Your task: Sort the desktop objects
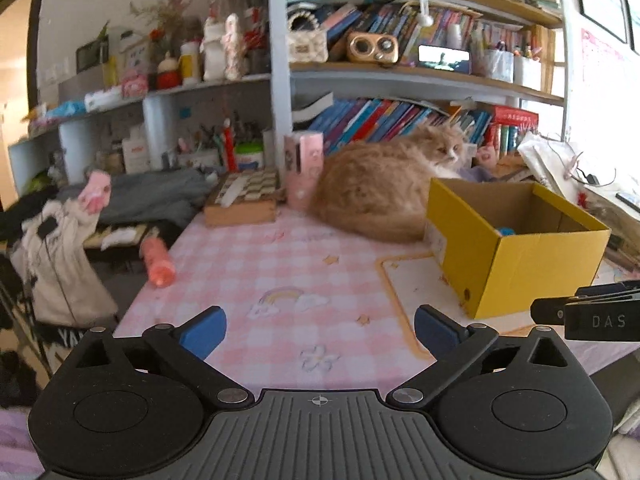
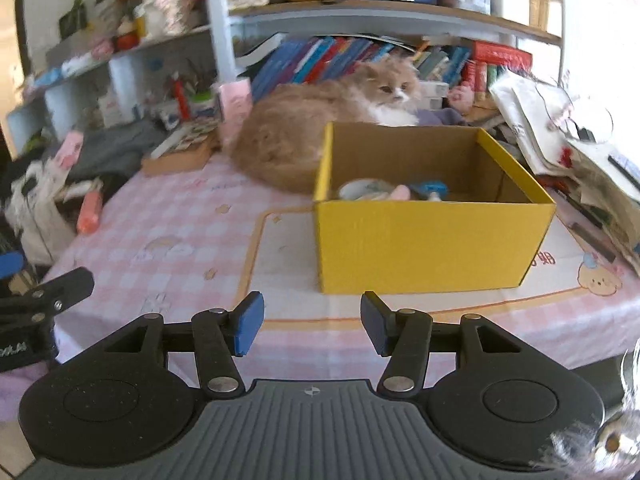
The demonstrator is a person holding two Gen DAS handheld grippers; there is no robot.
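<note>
A yellow cardboard box stands open on the pink checked tablecloth; small items lie inside it, among them a pale round one and a blue one. In the left wrist view the same box sits to the right. An orange bottle lies at the table's left edge, also seen as the bottle in the right wrist view. My left gripper is wide open over the cloth with nothing between its blue pads. My right gripper is partly open and empty, just in front of the box.
A fluffy orange and white cat lies behind the box. A wooden box and a pink container stand at the back. Crowded bookshelves rise behind. Bags and papers pile on the right; clothes hang at the left.
</note>
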